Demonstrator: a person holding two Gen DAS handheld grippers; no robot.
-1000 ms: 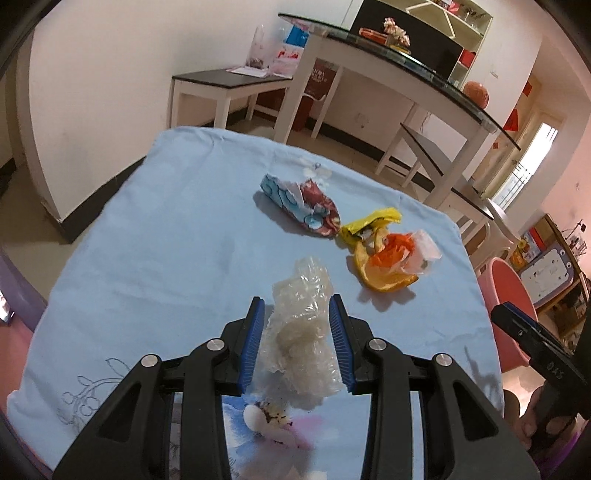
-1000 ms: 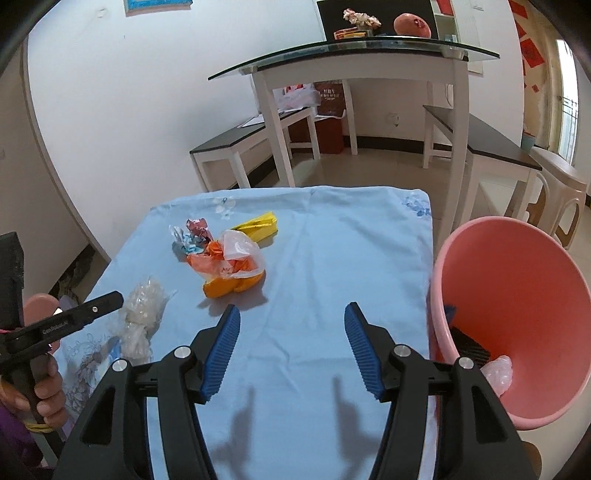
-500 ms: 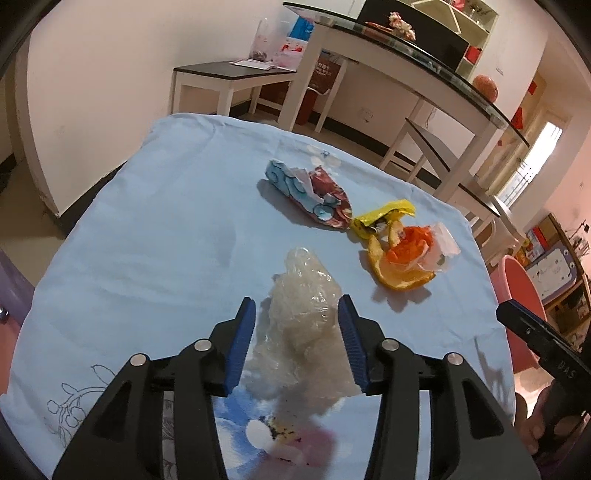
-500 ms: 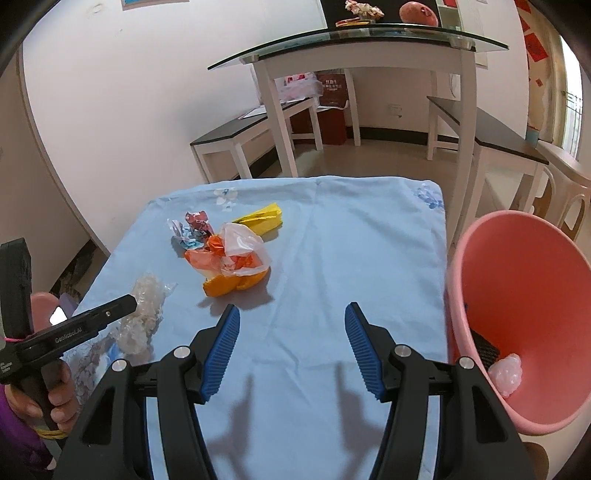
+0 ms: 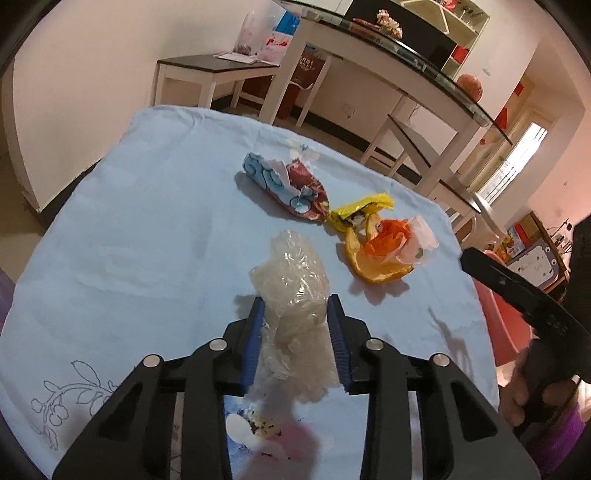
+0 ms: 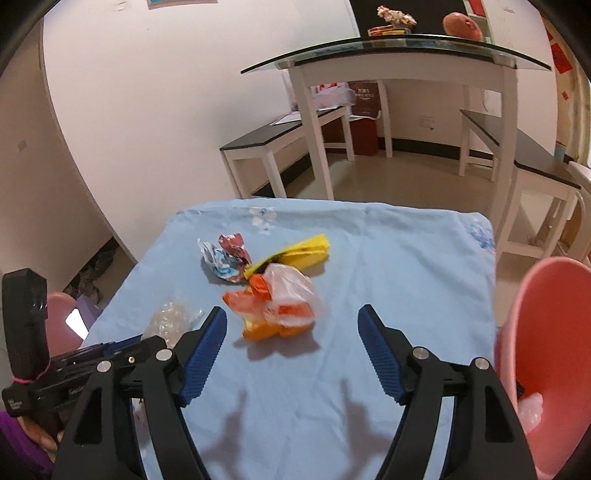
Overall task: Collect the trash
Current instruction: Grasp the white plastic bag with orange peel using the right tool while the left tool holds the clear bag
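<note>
White plastered walls (image 6: pixel 140 110), dark skirting along the base. Floor of pale beige tile (image 6: pixel 399 177), glossy. Tall white-legged table with a dark glass top (image 6: pixel 399 48) against the far wall; on it a small bunch of flowers (image 6: pixel 395 14) and a round reddish fruit-like object (image 6: pixel 463 26) (cannot tell what exactly). Two low white benches with dark tops, one to the left (image 6: pixel 280 136), one to the right (image 6: pixel 517 147). Dark red box (image 6: pixel 364 122) on the floor under the table. Open white shelving (image 5: pixel 454 22) behind. Bright daylight from a doorway or window (image 5: pixel 517 147) at far right; red paper decorations (image 6: pixel 561 55) on the wall beside it.
</note>
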